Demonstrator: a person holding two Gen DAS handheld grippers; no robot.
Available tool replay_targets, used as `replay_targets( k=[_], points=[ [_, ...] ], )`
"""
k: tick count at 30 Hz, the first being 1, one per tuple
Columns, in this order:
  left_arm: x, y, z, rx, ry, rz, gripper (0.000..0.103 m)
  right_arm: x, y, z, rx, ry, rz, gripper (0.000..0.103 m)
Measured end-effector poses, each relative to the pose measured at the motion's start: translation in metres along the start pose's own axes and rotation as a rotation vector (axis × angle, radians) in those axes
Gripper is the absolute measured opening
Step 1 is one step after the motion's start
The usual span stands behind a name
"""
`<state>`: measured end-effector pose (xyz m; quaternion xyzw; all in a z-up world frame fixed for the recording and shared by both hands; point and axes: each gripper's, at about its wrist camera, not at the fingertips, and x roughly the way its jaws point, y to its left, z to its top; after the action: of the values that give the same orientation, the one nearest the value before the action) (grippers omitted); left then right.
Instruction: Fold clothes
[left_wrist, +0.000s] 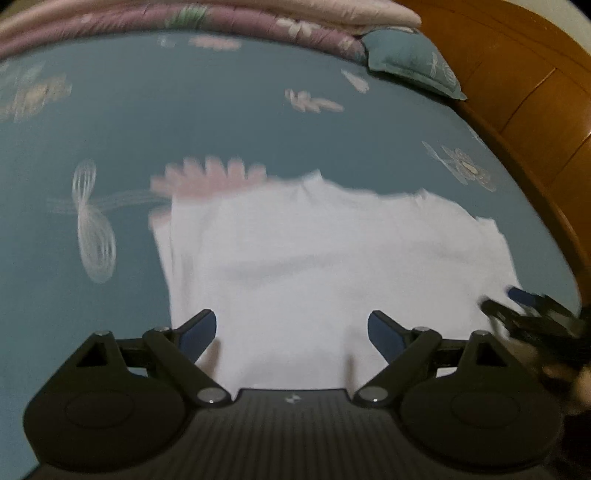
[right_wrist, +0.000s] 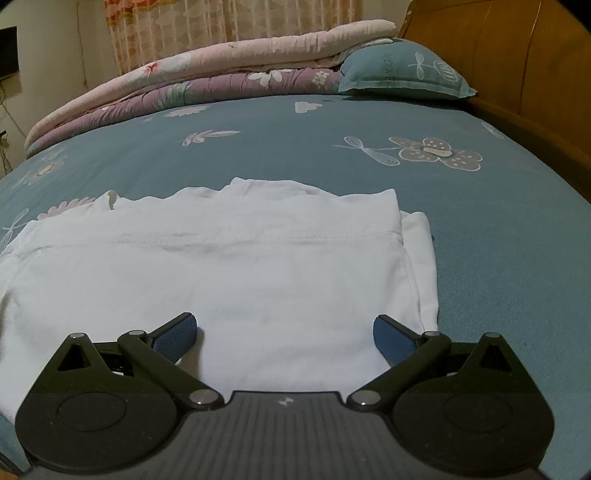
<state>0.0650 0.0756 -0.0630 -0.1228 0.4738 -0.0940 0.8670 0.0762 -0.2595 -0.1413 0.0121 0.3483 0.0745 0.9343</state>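
We see a white shirt (right_wrist: 221, 266) folded on the blue bed (right_wrist: 480, 258); quilts (right_wrist: 184, 81) behind; both grippers' (left_wrist: 291, 328) (right_wrist: 284, 332) fingers wide, empty.

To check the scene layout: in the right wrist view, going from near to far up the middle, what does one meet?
Open right gripper → white folded cotton garment → teal flower-printed bedsheet → purple and pink folded quilts → pale patterned curtain.

Two low wrist views across the same bed

Both cameras sit close above the white garment (left_wrist: 332, 266), facing the folded quilts (right_wrist: 207, 70) at frame top; the right view looks flatter, and both share the pillow (left_wrist: 410, 62) and headboard (right_wrist: 517, 55) upper right.
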Motion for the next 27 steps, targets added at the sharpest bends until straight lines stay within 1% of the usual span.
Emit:
replay_targets(
  k=[3, 5, 7, 9, 11, 13, 14, 16, 20, 22, 25, 27],
  points=[
    [-0.004, 0.003, -0.032, -0.071, 0.053, -0.017, 0.089, 0.000, 0.000, 0.001, 0.002, 0.004, 0.001, 0.103],
    [-0.001, 0.007, -0.049, -0.118, 0.092, 0.008, 0.089, -0.001, 0.000, 0.001, 0.003, 0.009, 0.001, 0.103],
    [-0.007, 0.011, -0.059, -0.142, 0.090, -0.004, 0.089, -0.003, 0.000, 0.001, 0.007, 0.011, 0.003, 0.103],
    [-0.013, 0.011, -0.055, -0.147, 0.110, 0.000, 0.089, -0.005, 0.000, 0.001, 0.007, 0.017, 0.005, 0.103],
    [-0.026, 0.009, -0.046, -0.146, 0.056, 0.009, 0.089, -0.011, 0.000, 0.000, 0.006, 0.023, 0.009, 0.103],
    [-0.032, 0.005, -0.036, -0.134, 0.010, -0.008, 0.090, -0.016, 0.000, -0.001, 0.005, 0.030, 0.013, 0.103],
    [-0.032, 0.000, -0.031, -0.122, -0.001, -0.023, 0.090, -0.018, 0.001, -0.001, 0.005, 0.033, 0.016, 0.103],
    [-0.026, -0.010, -0.030, -0.103, 0.003, -0.038, 0.090, -0.024, 0.001, -0.002, 0.004, 0.039, 0.020, 0.103],
    [-0.004, -0.020, -0.036, -0.084, 0.068, -0.047, 0.090, -0.034, 0.002, -0.004, 0.002, 0.052, 0.028, 0.103],
    [0.002, -0.022, -0.032, -0.066, 0.064, -0.031, 0.090, -0.039, 0.002, -0.005, 0.001, 0.059, 0.032, 0.103],
    [-0.002, -0.022, -0.012, -0.053, 0.011, -0.014, 0.091, -0.044, -0.001, -0.005, 0.010, 0.055, 0.038, 0.103],
    [0.003, -0.025, 0.001, -0.038, -0.011, -0.009, 0.091, -0.046, -0.004, -0.005, 0.023, 0.045, 0.042, 0.103]
  ],
)
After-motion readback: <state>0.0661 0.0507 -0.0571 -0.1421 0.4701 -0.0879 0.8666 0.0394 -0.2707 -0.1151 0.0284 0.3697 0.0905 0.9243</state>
